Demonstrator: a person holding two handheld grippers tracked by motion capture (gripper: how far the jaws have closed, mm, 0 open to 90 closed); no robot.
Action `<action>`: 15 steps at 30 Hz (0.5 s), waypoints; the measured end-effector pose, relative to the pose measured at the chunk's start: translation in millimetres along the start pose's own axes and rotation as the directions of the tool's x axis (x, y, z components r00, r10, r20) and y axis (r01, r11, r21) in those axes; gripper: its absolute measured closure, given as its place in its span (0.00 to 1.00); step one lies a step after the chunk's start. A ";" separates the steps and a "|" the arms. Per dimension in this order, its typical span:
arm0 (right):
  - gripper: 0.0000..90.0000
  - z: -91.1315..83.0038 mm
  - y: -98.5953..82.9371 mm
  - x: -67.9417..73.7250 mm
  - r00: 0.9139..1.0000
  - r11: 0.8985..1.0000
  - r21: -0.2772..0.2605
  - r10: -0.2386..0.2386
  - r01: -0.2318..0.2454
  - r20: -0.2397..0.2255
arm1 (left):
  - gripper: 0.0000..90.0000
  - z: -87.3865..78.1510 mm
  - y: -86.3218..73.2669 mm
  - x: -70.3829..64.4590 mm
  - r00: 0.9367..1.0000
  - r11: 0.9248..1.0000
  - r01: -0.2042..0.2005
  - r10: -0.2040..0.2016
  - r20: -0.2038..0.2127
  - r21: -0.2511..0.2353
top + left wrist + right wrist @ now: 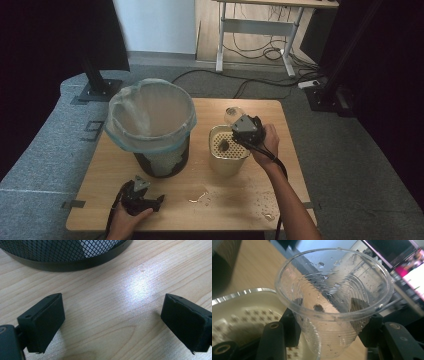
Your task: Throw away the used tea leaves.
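Above the cream strainer tub (227, 150), the right tool (239, 125) is clamped on a clear plastic cup (334, 302): light, thin-walled, wet, easily crushed; mid-wall grip is soundest. Left tool (112, 325) rests wide open, empty, on the desk (250, 200).

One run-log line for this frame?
right gripper: shut on clear plastic cup, over cream strainer bin | left gripper: open, empty, on table near mesh wastebasket
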State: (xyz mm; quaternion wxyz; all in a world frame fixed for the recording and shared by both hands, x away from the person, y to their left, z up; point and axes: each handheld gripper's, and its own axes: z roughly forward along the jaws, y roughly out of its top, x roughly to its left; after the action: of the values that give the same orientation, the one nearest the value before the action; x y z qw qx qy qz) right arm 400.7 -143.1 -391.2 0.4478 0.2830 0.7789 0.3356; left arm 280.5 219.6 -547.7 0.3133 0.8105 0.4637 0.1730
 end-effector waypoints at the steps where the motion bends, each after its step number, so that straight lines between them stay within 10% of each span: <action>1: 0.50 -1.2 -1.0 -2.2 0.998 0.998 -0.017 0.054 -0.054 -0.015 | 0.05 0.0 0.0 0.0 1.000 1.000 0.000 0.000 0.000 0.000; 3: 0.50 -2.4 -2.0 -4.5 0.994 0.994 -0.031 0.100 -0.101 -0.032 | 0.05 0.0 0.0 0.1 1.000 1.000 -0.001 0.001 -0.001 0.000; 10: 0.50 -6.3 -6.0 -14.9 0.933 0.937 -0.072 0.330 -0.342 -0.140 | 0.05 0.0 0.1 0.3 1.000 1.000 -0.004 0.004 -0.002 0.000; 15: 0.50 -5.6 -6.5 -14.1 0.928 0.932 -0.070 0.342 -0.355 -0.149 | 0.05 -0.1 0.1 0.4 1.000 1.000 -0.006 0.006 -0.002 0.001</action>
State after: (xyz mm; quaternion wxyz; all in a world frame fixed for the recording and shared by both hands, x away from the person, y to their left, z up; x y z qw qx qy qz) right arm 401.0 -159.0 -387.0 0.3409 0.3719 0.7275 0.4650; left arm 280.6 219.9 -547.6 0.3120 0.8118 0.4618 0.1744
